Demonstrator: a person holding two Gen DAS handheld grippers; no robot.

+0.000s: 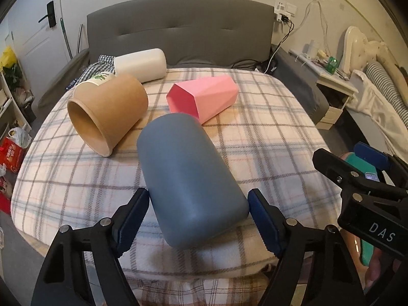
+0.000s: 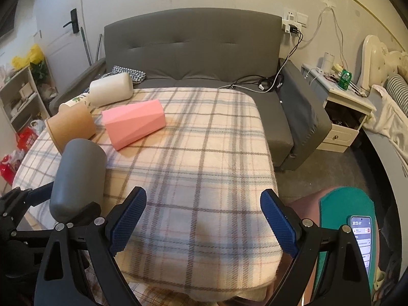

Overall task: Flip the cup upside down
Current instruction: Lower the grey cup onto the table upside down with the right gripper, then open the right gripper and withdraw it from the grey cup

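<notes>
A blue-grey cup (image 1: 190, 178) lies on its side on the plaid blanket (image 1: 267, 132), closed base toward me. My left gripper (image 1: 199, 219) is open, its blue pads on either side of the cup's base end with small gaps. The same cup shows at the left in the right wrist view (image 2: 79, 176), with the left gripper around its near end. My right gripper (image 2: 204, 219) is open and empty above the blanket's near edge (image 2: 204, 255). It also shows at the right in the left wrist view (image 1: 357, 173).
A brown paper cup (image 1: 109, 112), a pink faceted cup (image 1: 204, 97) and a white cup (image 1: 140, 63) lie on their sides further back. A grey sofa (image 2: 191, 51) stands behind. A phone (image 2: 363, 239) on a teal pad lies at the right.
</notes>
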